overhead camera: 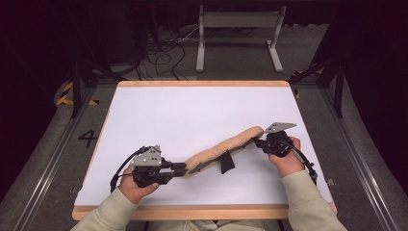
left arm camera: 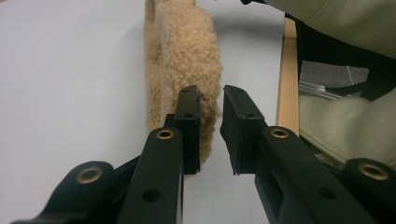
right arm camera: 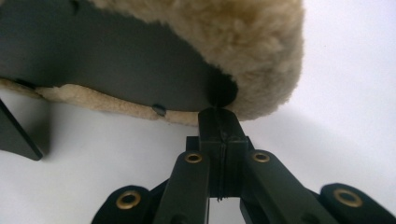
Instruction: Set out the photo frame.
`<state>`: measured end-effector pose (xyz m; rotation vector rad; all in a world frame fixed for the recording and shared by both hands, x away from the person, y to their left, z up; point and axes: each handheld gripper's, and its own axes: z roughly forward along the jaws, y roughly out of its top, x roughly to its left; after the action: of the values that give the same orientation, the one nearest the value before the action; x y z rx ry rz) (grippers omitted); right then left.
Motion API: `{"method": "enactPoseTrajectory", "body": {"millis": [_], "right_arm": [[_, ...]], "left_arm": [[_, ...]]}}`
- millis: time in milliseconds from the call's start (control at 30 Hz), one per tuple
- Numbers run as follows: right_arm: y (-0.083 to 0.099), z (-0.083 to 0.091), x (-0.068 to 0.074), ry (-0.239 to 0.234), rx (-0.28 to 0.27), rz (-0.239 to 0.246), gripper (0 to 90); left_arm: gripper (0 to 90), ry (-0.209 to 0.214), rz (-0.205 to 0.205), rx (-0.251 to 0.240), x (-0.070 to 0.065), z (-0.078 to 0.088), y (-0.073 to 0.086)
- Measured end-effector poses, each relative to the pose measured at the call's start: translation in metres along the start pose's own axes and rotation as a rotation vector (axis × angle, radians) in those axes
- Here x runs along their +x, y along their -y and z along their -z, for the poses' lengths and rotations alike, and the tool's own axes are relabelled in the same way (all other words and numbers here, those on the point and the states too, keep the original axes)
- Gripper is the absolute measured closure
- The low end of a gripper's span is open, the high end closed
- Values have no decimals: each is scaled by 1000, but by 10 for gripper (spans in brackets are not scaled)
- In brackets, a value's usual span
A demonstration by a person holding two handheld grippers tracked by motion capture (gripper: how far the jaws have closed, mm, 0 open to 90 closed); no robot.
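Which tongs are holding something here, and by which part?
Right tongs are shut on the dark edge at one end of the long tan fleece pad. Left tongs straddle its other end, unpressed.

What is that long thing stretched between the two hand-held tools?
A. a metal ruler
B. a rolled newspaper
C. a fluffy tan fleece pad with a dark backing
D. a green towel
C: the fleece pad is woolly and tan, with a dark grey underside showing in the right gripper view.

Bright, even light on the white table (overhead camera: 192,120), dark surroundings, soft shadows, slightly blurry close-ups.
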<state>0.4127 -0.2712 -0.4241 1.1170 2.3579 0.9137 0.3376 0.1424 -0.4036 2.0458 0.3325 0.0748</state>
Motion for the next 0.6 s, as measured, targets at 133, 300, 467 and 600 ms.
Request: {"method": "enactPoseTrajectory", "body": {"millis": [133,300,467,600], "right_arm": [[-1,-4,0,3,2,-1,900],[-5,-10,-2,5,-9,-15,900],[-9,-16,-3,12,-16,-20,900],[-14,-21,-2,22,-23,-17,900]], "left_arm": [[770,13,-9,0,-2,-2,-1],[770,18,-15,0,-3,-4,-1],[769,31,-19,5,-5,-5,-2],[769,38,-24,6,-6,-7,-3]]}}
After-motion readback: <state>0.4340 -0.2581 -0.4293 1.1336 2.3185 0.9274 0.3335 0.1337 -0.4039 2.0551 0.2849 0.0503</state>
